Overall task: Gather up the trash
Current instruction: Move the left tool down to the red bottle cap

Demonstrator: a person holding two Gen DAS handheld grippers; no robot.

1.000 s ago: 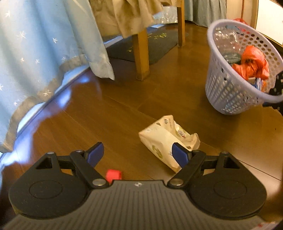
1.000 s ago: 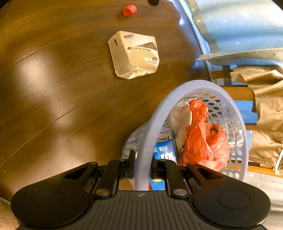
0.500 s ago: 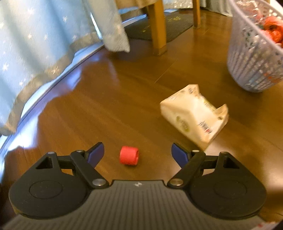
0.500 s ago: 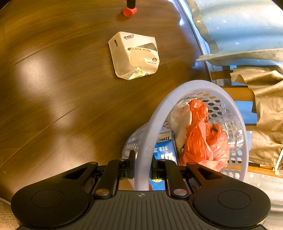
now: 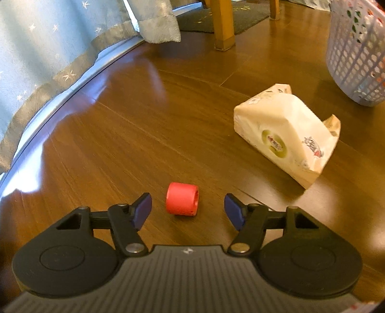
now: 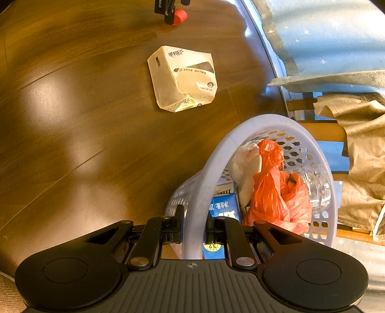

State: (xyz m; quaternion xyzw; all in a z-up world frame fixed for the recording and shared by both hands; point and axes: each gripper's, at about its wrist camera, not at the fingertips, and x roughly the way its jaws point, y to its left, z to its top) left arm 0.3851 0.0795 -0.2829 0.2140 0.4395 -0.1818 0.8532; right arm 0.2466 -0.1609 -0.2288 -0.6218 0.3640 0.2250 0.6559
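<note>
Two grippers show, each doing something different. On the left gripper (image 5: 187,209), the blue-padded fingers (image 5: 142,210) stand partly apart and are closing, with a small red bottle cap (image 5: 182,201) lying on its side on the wooden floor (image 5: 120,134) between them; neither pad touches it yet, and a gap shows on both sides of the cap. Off to the right of that gripper, near but apart from the cap, a crumpled cream tissue pack (image 5: 286,134) lies on the floor. From the right wrist view the same pack (image 6: 182,79) sits between the cap (image 6: 179,16) at the top edge and the basket. The right gripper (image 6: 194,231) has its fingers (image 6: 178,225) pinched tight on the rim of a pale lavender perforated basket (image 6: 209,168), one finger outside the wall and one inside. Inside the basket lie an orange plastic bag (image 6: 276,190), a blue carton (image 6: 225,207), a clear plastic bottle (image 6: 315,185) and a white crumpled wrapper (image 6: 245,168). A pale blue curtain (image 5: 41,48) with star print hangs along the floor's edge, and a wooden furniture leg (image 5: 222,24) stands beyond it.
</note>
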